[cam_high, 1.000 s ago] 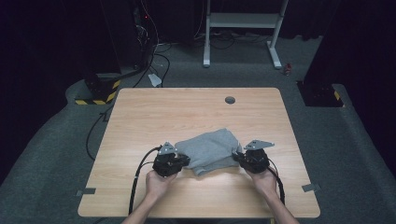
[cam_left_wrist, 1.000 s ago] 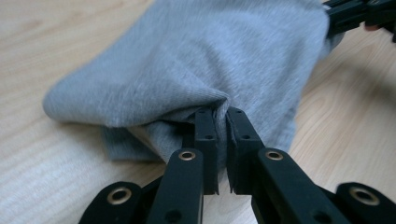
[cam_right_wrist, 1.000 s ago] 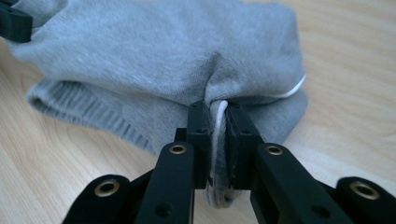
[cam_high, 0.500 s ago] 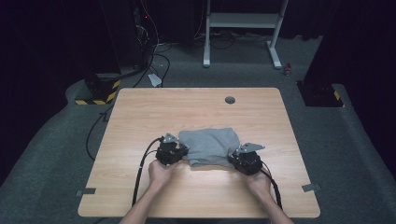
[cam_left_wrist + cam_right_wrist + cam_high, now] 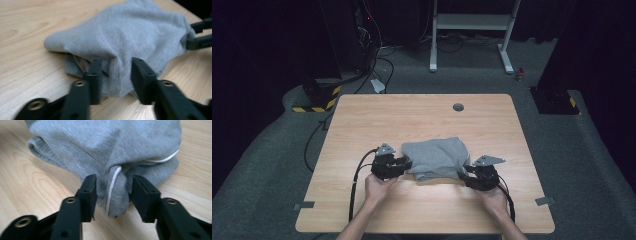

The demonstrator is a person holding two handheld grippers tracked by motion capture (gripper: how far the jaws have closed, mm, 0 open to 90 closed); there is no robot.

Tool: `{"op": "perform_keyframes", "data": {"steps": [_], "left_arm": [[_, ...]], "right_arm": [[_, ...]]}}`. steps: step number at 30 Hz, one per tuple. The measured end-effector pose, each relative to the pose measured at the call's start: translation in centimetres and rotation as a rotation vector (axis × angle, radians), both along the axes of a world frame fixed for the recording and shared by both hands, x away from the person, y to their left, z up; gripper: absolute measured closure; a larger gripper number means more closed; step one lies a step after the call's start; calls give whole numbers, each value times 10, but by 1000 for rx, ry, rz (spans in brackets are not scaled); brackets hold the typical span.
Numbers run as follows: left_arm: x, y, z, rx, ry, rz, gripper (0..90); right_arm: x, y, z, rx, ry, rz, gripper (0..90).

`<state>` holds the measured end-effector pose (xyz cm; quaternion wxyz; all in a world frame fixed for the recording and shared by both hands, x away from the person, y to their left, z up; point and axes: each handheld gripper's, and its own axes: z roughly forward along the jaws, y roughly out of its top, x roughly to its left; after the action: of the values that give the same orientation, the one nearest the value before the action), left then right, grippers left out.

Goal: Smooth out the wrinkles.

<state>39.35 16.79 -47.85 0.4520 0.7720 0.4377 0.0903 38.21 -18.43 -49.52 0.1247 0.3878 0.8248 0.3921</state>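
Overall light: even and soft on the surface; the room beyond is nearly black.
Shadows: faint, tight under the grey cloth.
Glare: none.
Blur: both gripper views are soft, with near jaws smeared at the bottom edge.
High view: sharp enough, slightly grainy.

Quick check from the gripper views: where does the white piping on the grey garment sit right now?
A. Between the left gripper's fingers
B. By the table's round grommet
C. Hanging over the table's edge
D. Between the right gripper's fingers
D: the white piping on the grey garment runs down the fold between the right gripper fingers.
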Motion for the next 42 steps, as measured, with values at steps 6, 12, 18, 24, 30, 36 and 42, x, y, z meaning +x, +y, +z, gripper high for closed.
{"op": "perform_keyframes", "data": {"steps": [6,12,18,24,30,36,42], "left_arm": [[14,4,10,4,21,70,432],[44,-3,9,37,86,133,396],[69,-14,1,61,158,163,380],[79,-25,-2,81,184,131,627],[78,-26,-2,83,166,112,827],[64,-19,20,7,59,94,830],[38,-13,41,-31,-45,38,830]], "right_arm": [[6,-12,19,72,-13,-31,488],[45,-8,30,95,22,-125,466],[81,9,23,74,89,-159,445],[95,22,16,32,110,-173,630],[94,25,21,-10,71,-137,829],[82,25,35,-3,-11,-108,833],[61,20,51,23,-94,-68,834]]}}
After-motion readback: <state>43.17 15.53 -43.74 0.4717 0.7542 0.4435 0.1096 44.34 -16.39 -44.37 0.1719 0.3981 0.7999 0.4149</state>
